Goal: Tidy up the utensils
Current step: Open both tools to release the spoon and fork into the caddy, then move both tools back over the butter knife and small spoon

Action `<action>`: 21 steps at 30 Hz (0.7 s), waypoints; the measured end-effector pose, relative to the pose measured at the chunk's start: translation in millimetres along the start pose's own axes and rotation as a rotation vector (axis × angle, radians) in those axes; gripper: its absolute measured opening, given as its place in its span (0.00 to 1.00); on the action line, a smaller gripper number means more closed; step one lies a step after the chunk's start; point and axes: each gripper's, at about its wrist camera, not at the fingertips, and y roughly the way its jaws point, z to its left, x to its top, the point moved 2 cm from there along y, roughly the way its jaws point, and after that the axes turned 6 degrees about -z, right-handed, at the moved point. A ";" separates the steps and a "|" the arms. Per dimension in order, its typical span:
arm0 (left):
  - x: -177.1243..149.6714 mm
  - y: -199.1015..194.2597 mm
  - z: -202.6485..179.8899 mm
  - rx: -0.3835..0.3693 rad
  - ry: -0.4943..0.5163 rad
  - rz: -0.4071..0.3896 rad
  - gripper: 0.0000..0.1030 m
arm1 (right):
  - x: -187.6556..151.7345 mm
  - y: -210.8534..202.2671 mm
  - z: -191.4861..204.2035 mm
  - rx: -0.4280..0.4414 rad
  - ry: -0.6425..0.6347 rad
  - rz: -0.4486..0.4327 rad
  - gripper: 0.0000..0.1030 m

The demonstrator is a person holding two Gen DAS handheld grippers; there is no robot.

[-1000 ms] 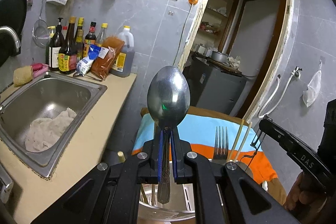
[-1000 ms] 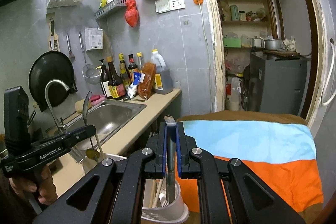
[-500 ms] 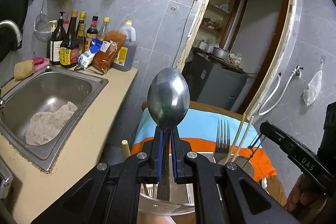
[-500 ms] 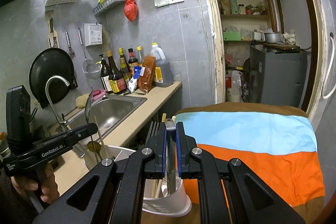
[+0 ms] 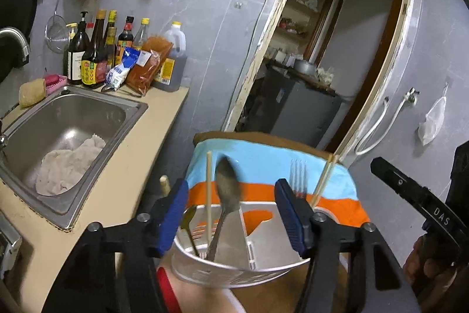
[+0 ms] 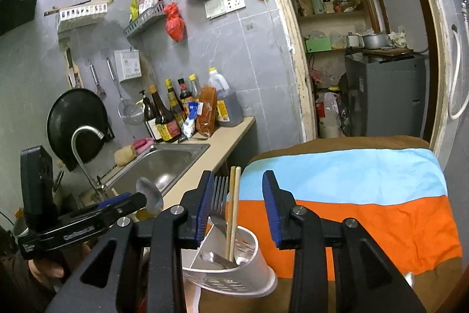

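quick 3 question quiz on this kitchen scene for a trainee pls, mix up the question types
1. True or false: the left gripper clamps the spoon.
2. What lies in the sink? A) plates B) a cloth C) nothing
3. Which utensil stands beside the chopsticks in the holder, in the right wrist view?

Key
1. False: its jaws are opening and the spoon stands free in the holder.
2. B, a pale cloth.
3. The fork.

Two spoons, one fork, three chopsticks, one white holder.
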 end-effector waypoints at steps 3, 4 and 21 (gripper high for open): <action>4.0 -3.6 -8.5 0.007 0.012 -0.003 0.68 | 6.8 -15.8 -7.8 -0.028 0.011 -0.048 0.48; 5.4 -5.8 -12.1 0.006 0.014 -0.013 0.70 | 9.5 -21.2 -10.7 -0.040 0.011 -0.063 0.51; 0.4 -32.9 -111.2 0.013 0.106 -0.205 0.99 | 42.1 -118.0 -80.3 -0.227 -0.018 -0.231 0.83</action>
